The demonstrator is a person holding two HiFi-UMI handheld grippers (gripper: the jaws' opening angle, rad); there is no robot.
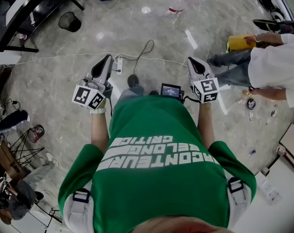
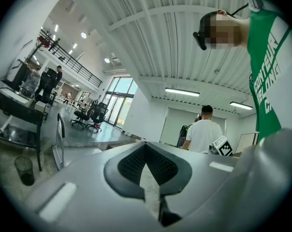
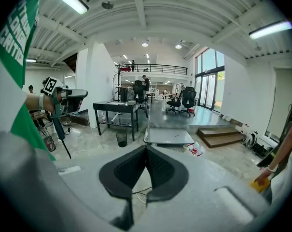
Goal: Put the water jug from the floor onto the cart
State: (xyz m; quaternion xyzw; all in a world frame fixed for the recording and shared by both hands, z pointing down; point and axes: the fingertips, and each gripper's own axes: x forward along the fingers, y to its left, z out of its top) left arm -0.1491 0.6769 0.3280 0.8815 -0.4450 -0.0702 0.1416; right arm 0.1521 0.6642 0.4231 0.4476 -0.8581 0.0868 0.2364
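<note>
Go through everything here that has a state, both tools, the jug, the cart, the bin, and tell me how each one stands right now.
Left tool: shut, nothing between the jaws.
Right tool: shut, nothing between the jaws.
Water jug: on the floor beside the cart, not held.
Cart: standing on the floor, jug not on it.
Waste bin: upright on the floor.

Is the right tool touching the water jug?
Apart. The head view shows bare floor between the right tool and the jug, which sits well ahead of it.
</note>
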